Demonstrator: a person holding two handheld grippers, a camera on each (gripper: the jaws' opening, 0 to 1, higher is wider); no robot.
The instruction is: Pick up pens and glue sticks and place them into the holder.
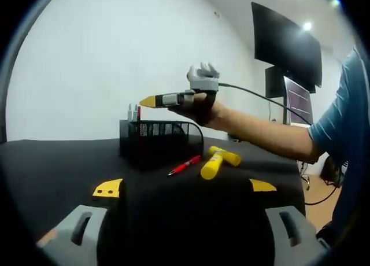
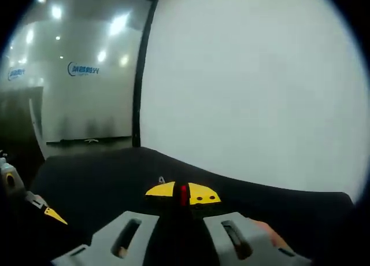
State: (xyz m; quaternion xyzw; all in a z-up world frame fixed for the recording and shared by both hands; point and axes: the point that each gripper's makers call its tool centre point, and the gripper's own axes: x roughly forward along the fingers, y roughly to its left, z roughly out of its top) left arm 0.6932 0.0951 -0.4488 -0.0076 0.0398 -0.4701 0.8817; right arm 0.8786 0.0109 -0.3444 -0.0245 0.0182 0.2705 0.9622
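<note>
A black mesh holder point(image 1: 159, 140) stands on the black table point(image 1: 52, 162), with a couple of pale sticks point(image 1: 130, 112) poking out of its left end. In front of it lie a red pen point(image 1: 185, 165) and two yellow glue sticks point(image 1: 211, 166), one crossing the other point(image 1: 226, 155). My left gripper point(image 1: 185, 187) stands open, low over the table, short of these. A hand holds my right gripper point(image 1: 149, 101) above the holder's left end. In the right gripper view that gripper point(image 2: 183, 195) is shut on a thin red pen point(image 2: 184, 193), which reaches down into the holder point(image 1: 139, 112).
A person's arm point(image 1: 272, 136) and blue sleeve reach in from the right. Dark monitors point(image 1: 286, 43) hang on the far right wall. The left gripper's yellow tip point(image 2: 55, 215) shows at the left edge of the right gripper view. A white wall lies behind.
</note>
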